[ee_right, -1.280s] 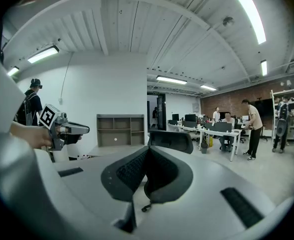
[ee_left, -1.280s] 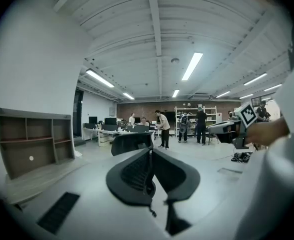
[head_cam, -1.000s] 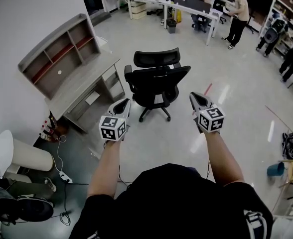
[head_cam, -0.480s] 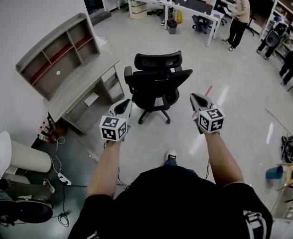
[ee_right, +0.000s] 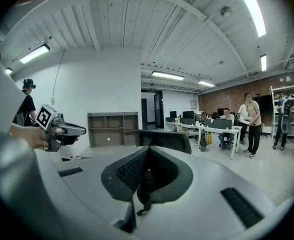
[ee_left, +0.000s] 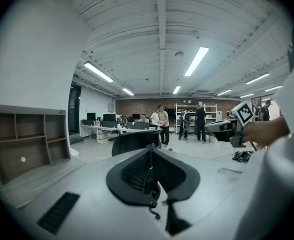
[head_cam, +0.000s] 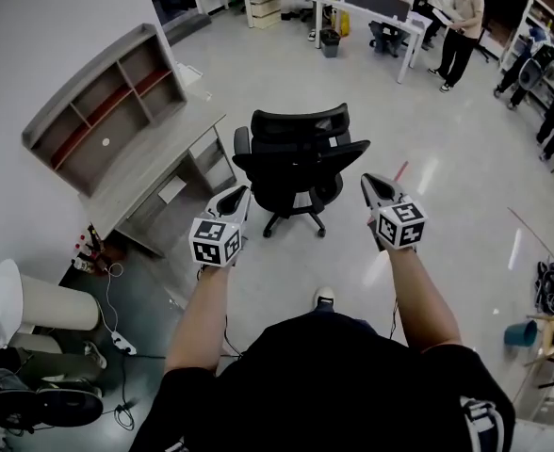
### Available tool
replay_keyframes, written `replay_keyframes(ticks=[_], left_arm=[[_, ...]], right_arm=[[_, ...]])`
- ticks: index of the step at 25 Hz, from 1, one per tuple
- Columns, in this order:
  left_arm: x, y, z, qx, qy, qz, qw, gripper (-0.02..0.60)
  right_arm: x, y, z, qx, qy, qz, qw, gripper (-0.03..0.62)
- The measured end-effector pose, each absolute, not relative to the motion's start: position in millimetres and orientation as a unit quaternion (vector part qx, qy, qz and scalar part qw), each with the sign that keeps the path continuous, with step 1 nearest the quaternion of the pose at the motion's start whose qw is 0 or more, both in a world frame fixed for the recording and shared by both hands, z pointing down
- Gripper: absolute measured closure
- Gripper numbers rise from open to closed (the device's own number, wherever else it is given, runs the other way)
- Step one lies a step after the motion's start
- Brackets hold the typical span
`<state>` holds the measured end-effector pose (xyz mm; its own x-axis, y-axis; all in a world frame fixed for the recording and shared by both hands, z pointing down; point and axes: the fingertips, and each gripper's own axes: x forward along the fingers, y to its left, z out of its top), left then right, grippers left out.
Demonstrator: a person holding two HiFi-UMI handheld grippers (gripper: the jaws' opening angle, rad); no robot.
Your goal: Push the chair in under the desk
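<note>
A black office chair (head_cam: 296, 158) with headrest stands on the floor, its back toward me, a little right of the grey desk (head_cam: 150, 168) with a shelf hutch (head_cam: 98, 97) against the left wall. My left gripper (head_cam: 234, 196) is shut and empty, short of the chair's left side. My right gripper (head_cam: 370, 183) is shut and empty too, off the chair's right side. Neither touches the chair. In the left gripper view the chair's back (ee_left: 134, 140) shows beyond the shut jaws (ee_left: 150, 154). The right gripper view shows the chair's back (ee_right: 164, 140) past its own shut jaws (ee_right: 146, 156).
A white round table (head_cam: 27, 295), a power strip with cables (head_cam: 122, 337) and small bottles (head_cam: 89, 243) lie left of me by the desk's end. People stand at white desks (head_cam: 390, 8) far behind the chair. A blue bucket (head_cam: 520, 320) is at right.
I have stepped forward a little: a shoe now shows below the grippers and the chair sits slightly nearer. Both grippers keep their place and stay shut.
</note>
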<state>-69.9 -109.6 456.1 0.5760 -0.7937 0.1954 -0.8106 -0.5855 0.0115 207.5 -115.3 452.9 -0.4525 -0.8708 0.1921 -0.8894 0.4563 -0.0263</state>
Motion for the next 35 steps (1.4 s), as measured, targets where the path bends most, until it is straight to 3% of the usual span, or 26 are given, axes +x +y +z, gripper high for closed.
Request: replay_keyframes(ticks=[35], left_arm=[[13,-291,467,0.863,-0.49,0.106,0.067,0.555]], right_arm=[[297,-319,465,0.486,-0.867,0.08,0.075,0.597]])
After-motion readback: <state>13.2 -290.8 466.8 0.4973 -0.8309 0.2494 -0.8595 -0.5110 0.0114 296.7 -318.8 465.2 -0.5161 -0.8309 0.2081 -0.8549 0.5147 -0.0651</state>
